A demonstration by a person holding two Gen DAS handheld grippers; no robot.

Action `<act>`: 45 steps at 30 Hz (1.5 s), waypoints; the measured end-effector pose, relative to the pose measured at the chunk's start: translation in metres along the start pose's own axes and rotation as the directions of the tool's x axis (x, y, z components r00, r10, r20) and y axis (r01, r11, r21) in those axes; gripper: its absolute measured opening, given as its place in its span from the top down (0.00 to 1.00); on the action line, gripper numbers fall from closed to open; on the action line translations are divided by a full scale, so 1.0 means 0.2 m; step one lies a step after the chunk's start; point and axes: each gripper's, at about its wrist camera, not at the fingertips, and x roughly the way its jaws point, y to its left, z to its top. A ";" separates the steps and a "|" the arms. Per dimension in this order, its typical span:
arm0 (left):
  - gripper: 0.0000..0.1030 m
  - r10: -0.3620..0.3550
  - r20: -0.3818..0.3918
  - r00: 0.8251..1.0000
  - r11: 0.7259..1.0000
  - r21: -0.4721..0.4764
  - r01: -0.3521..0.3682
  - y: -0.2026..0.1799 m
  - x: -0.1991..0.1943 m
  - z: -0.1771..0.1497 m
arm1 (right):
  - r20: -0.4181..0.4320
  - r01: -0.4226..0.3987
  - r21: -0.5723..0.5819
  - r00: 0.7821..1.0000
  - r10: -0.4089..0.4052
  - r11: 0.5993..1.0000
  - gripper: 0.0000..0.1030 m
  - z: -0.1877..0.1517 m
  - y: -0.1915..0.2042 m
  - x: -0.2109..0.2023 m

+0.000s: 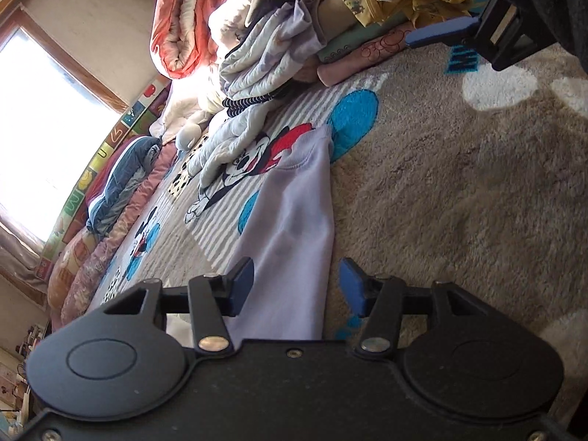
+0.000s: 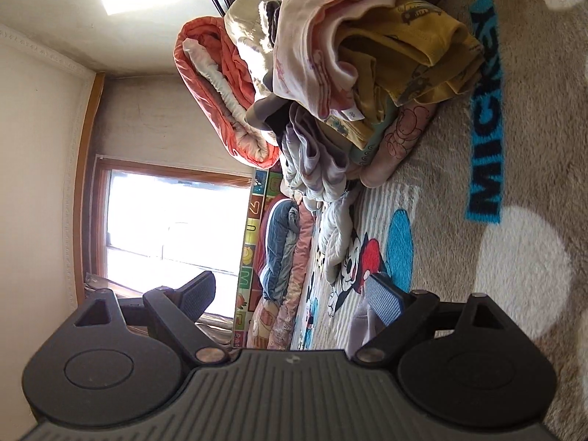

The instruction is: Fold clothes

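lavender sweatshirt (image 1: 294, 220) lies flat on the mickey rug (image 1: 459, 183), its ribbed hem toward twelve o'clock in the left wrist view, running back under the left claw (image 1: 296, 281). that claw hangs half parted, its blue pads astride the cloth, gripping nothing. the right claw (image 2: 294, 294) is spread wide and empty; only a lavender corner (image 2: 362, 325) shows by its five o'clock pad. risks, as i judge them: if the left claw closes this deep it may bunch two layers or snag the rug pile. the right claw, away from any edge, could leave the fold skewed. the laundry heap (image 2: 367, 73) at twelve o'clock could get knocked over.
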 end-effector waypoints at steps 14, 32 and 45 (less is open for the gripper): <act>0.54 0.153 -0.051 0.987 0.976 0.164 -0.143 -0.16 0.38 0.32 | 0.265 -0.032 0.210 0.964 -0.025 0.977 0.13 0.18 -0.19 -0.19; 0.93 0.195 -0.141 0.971 0.974 0.141 -0.175 -0.12 0.58 0.45 | 0.261 -0.038 0.205 0.965 -0.017 0.978 0.13 0.17 -0.20 -0.14; 0.93 -0.051 0.039 0.998 0.849 -0.524 0.063 0.78 -0.10 0.35 | -0.019 0.006 -0.243 1.000 -0.010 0.970 0.13 -0.10 0.12 -0.03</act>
